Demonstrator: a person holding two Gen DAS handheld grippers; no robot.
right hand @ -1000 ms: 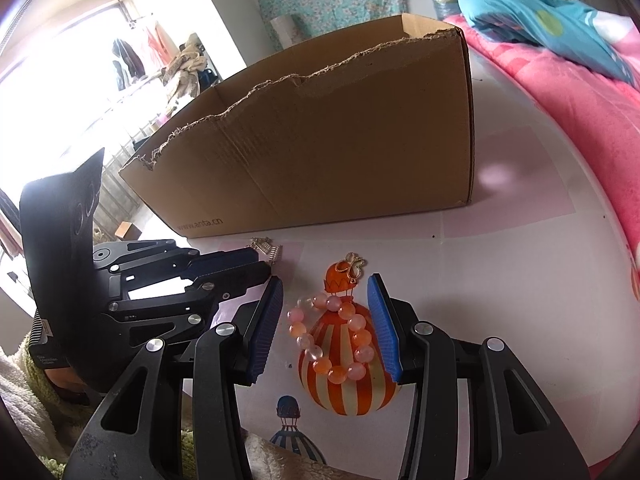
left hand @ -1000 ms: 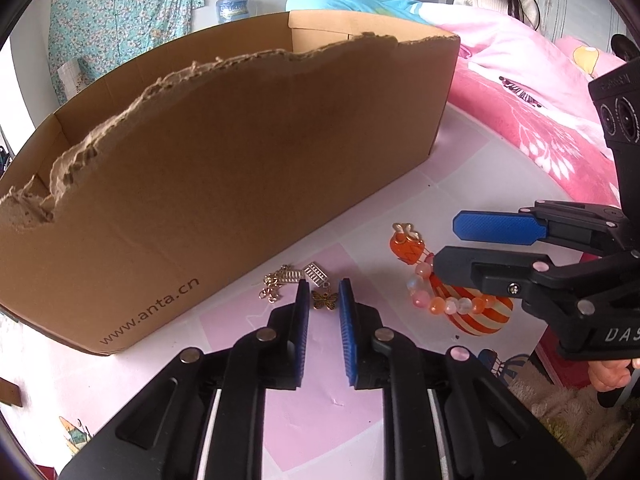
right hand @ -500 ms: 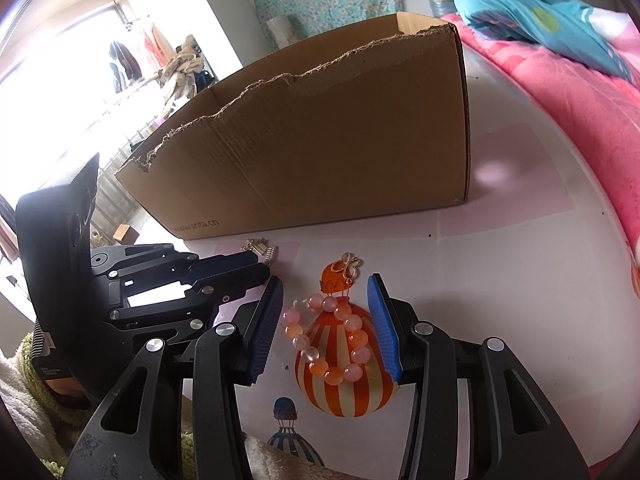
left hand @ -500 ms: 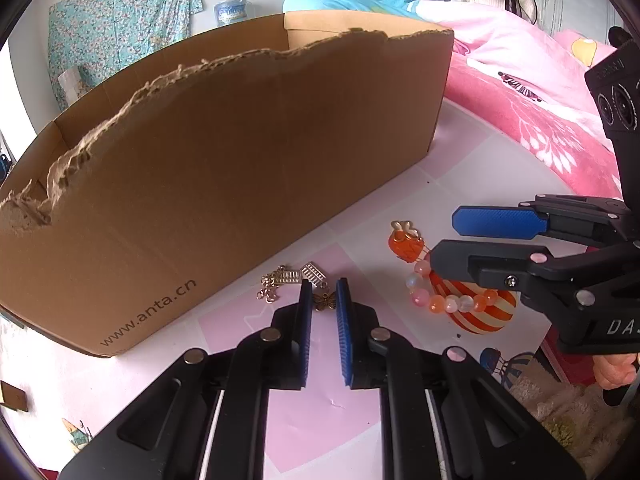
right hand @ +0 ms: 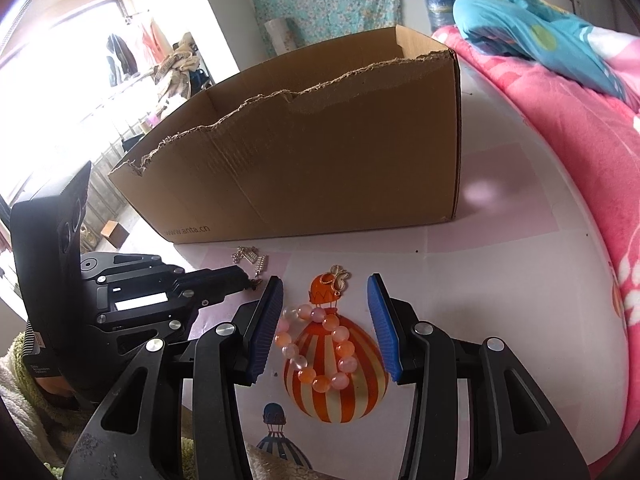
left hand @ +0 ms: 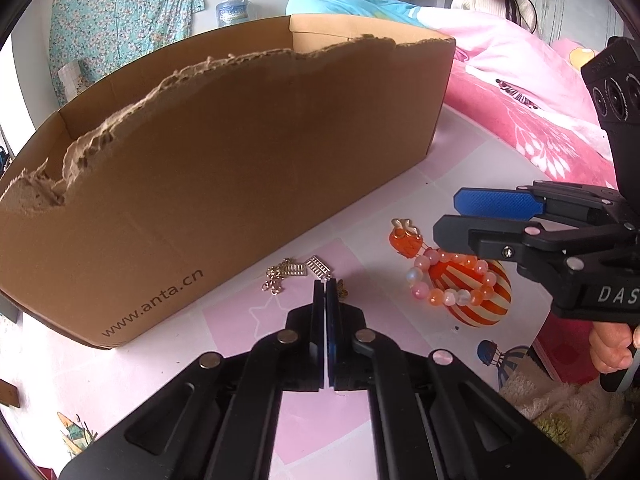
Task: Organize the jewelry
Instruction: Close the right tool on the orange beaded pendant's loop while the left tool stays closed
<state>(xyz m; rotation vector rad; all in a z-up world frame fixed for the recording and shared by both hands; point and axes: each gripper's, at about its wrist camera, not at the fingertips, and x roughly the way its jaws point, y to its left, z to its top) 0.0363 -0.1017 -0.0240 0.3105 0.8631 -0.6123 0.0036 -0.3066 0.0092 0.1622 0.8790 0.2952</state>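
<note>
Two grippers worked over the bench (left hand: 472, 184) in front of the torn box (left hand: 224, 184). The left gripper (left hand: 325, 288) had its jaws pressed together at the edge of the little gold chain (left hand: 280, 274) and its charms; whether they actually pinched the butterfly charm (left hand: 341, 289) or had shut just beside it could not be told. The right gripper (right hand: 328, 324) hung with jaws spread wide on either side of the bracelet (right hand: 320, 344), which lay flat on the bench over a printed balloon.

Risks, as judged: if the left jaws had caught only an edge of the thin charm, a lift could drop it or drag the chain along. On the right, the bead loop lay flat, so closing might push the beads aside or pinch just one strand, letting the bracelet swing and snag on the box's ragged rim. Both grippers were near each other, so a careless lift could knock them together.
</note>
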